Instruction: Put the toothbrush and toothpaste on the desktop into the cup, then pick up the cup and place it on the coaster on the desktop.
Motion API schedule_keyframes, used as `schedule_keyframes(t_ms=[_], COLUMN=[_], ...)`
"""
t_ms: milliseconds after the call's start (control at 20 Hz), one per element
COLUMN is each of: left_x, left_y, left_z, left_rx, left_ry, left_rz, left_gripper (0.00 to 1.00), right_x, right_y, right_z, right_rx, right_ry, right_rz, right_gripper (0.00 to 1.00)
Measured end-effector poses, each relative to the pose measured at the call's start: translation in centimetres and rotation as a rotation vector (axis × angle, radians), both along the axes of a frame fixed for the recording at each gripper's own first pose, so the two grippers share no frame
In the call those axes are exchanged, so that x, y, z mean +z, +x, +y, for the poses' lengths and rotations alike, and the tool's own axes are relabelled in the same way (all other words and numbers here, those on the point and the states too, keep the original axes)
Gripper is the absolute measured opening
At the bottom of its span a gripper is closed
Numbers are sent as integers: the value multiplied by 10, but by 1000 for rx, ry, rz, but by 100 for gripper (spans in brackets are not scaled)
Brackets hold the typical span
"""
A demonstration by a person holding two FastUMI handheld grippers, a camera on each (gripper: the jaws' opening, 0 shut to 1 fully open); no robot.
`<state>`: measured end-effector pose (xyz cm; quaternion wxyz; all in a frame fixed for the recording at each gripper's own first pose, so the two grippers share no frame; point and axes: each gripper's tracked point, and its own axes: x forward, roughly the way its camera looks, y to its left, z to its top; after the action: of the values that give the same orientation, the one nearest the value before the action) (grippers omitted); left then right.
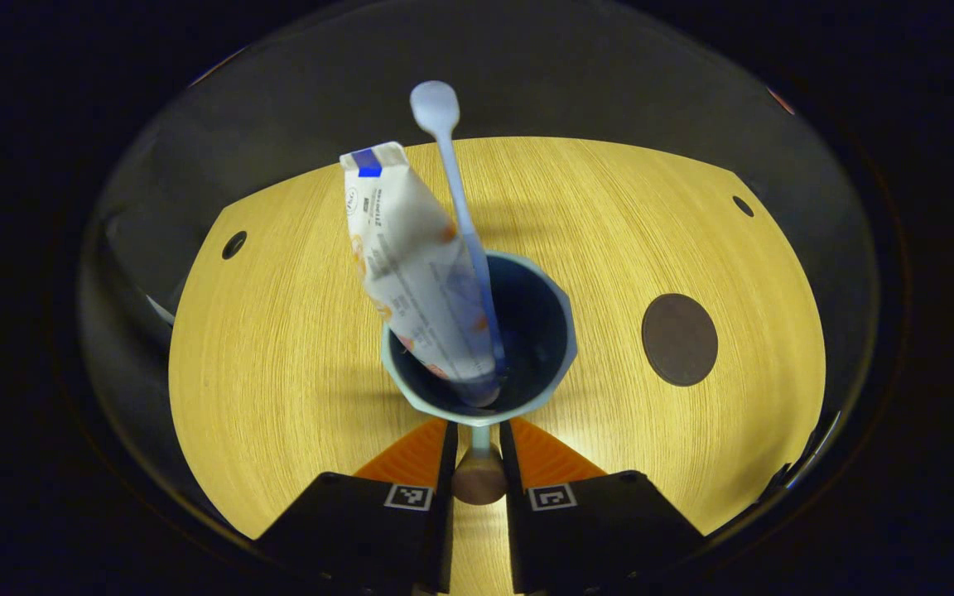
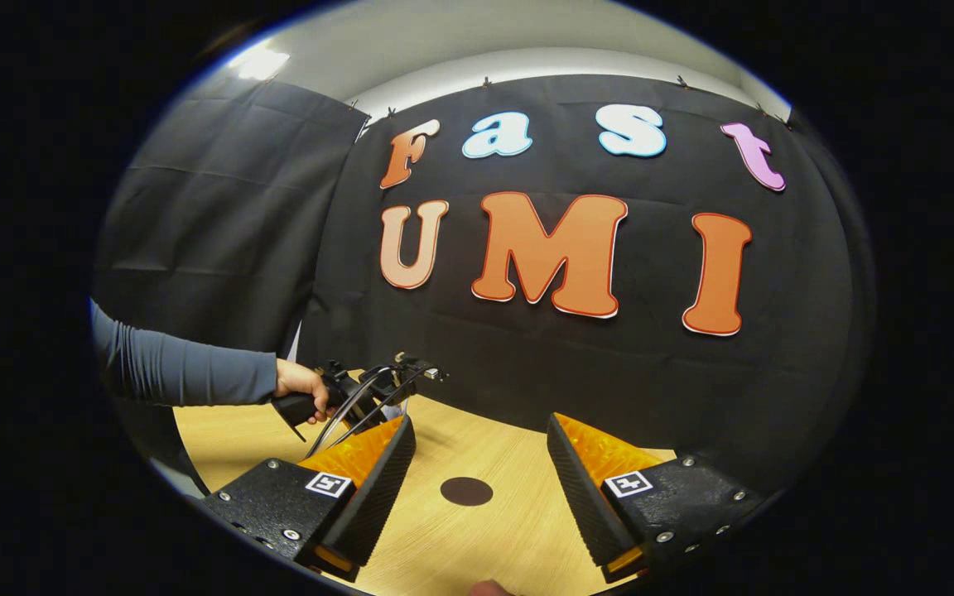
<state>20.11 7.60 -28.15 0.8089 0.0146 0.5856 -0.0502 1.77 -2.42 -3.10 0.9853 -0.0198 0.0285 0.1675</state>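
- While the left tongs [image 1: 479, 447] are closing narrowly on the slim handle of the cup [image 1: 477, 339], both fingers are pressing on that handle, so the cup is sitting right at their tips.
- Standing in the cup are the toothpaste [image 1: 411, 265], a soft, creased tube leaning away to the left, and the toothbrush [image 1: 452, 174], a thin pale stick with a rounded end, its long axis running up and away from the tongs.
- Lying off to the right of the cup, well apart from it, is the coaster [image 1: 679, 339], a flat dark round disc on the pale wood-grain tabletop [image 1: 278, 364]; that rightward offset is, in my judgement, what the coming carry is turning on.
- Hovering wide open and holding nothing, the right tongs [image 2: 481, 463] are pointing toward the same coaster [image 2: 466, 491].
- Being already on the handle, the left tongs are the better placed for the move.
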Motion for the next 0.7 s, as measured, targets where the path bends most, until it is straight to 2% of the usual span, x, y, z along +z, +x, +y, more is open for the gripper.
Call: schedule_keyframes(t_ms=[350, 450, 650, 700], left_x=[2, 4, 3, 3], left_y=[6, 8, 10, 10], left_z=[-8, -8, -9, -8], left_rx=[45, 39, 26, 20], left_ry=[-24, -33, -22, -23], left_rz=[-47, -56, -91, -99], left_gripper=[25, 28, 24, 27], right_x=[-7, -6, 6, 10], right_y=[2, -1, -6, -8], right_z=[-11, -14, -35, -38], right_rx=[-33, -38, -86, -89], right_ry=[-29, -24, -32, -22], right_rz=[23, 28, 7, 0], right_gripper=[95, 95, 95, 95])
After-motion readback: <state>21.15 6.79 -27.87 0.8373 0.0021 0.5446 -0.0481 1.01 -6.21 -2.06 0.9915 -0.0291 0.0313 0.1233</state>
